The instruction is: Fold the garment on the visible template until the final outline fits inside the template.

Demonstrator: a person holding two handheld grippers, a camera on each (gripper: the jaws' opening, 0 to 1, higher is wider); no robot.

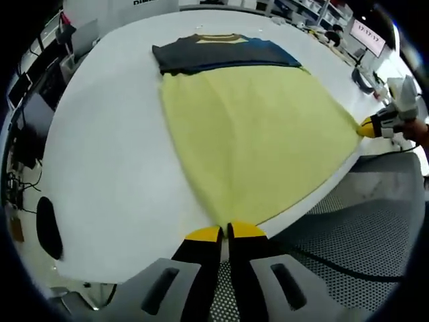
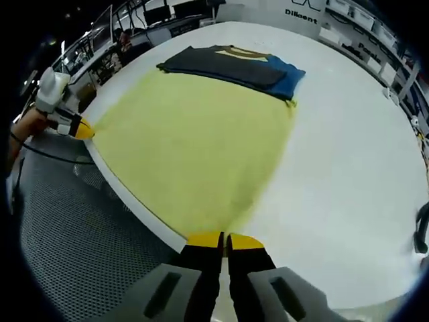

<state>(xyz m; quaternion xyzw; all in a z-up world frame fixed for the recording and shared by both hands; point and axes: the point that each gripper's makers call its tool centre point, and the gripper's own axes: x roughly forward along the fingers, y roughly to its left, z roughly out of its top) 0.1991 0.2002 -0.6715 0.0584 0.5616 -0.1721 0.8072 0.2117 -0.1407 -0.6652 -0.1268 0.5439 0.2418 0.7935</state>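
**Both hem corners pinched, the fold ready to go over**

Closest in, the left gripper [image 1: 224, 233] has its yellow-tipped jaws pressed together on one corner of the yellow garment [image 1: 258, 134], right at the near edge of the white table [image 1: 107, 168]. Over in the right gripper view, the right gripper [image 2: 224, 239] is clamped the same way on the other corner, and the left gripper turns up at the far left of that view, held in a hand [image 2: 30, 124].

The garment lies spread flat between them, pulled taut along the table edge. Its far end sits under a dark folded piece with a blue panel [image 1: 224, 54]; I cannot tell whether that is the garment's own top or the template.

My read: the step calls for lifting both corners together, level and evenly tensioned, then carrying them away toward the dark piece. Uneven height would likely skew the crease.
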